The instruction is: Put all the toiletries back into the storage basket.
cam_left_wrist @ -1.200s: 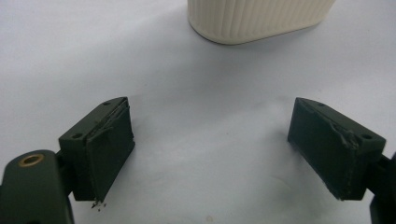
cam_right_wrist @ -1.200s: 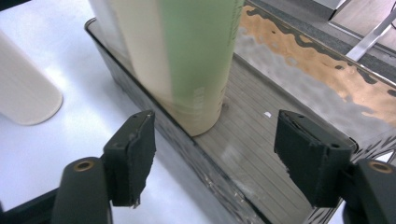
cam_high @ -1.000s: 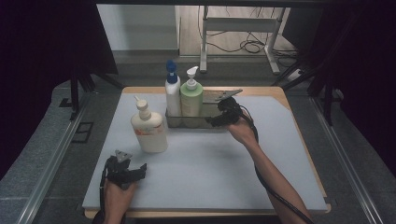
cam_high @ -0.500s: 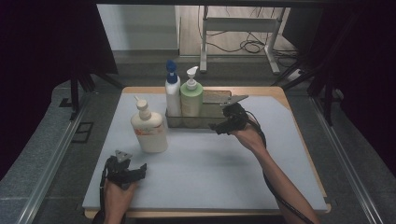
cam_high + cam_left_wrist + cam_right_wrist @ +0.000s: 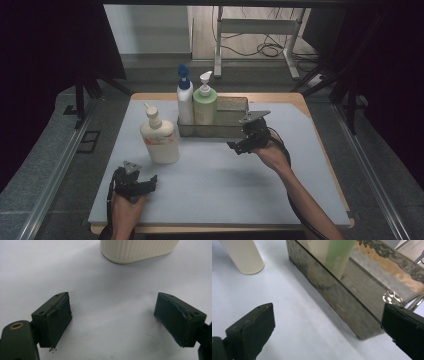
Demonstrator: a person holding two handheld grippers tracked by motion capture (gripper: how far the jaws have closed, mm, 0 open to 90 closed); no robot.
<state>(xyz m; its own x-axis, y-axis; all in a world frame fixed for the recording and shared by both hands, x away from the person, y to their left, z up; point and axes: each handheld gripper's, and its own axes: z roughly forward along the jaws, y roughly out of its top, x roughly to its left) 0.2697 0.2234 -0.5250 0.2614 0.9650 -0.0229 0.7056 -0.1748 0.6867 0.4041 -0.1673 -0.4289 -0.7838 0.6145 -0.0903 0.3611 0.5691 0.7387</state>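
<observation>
— Any lettering to read on the cream bottle (image 5: 160,139)?
— An orange band of print there, too blurred to read.
— On the green bottle (image 5: 205,105) or the blue-capped bottle (image 5: 184,100)?
— Nothing legible.

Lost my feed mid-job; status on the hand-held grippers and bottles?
Right hand-held gripper open, empty, beside metal caddy. Left hand-held gripper open, idle. Green bottle in caddy; cream bottle outside. Path clear.

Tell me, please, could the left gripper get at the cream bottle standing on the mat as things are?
Probably yes. The left gripper is open, and bare mat lies between it and the cream bottle, which stands outside the metal tray with nothing in front.
</observation>
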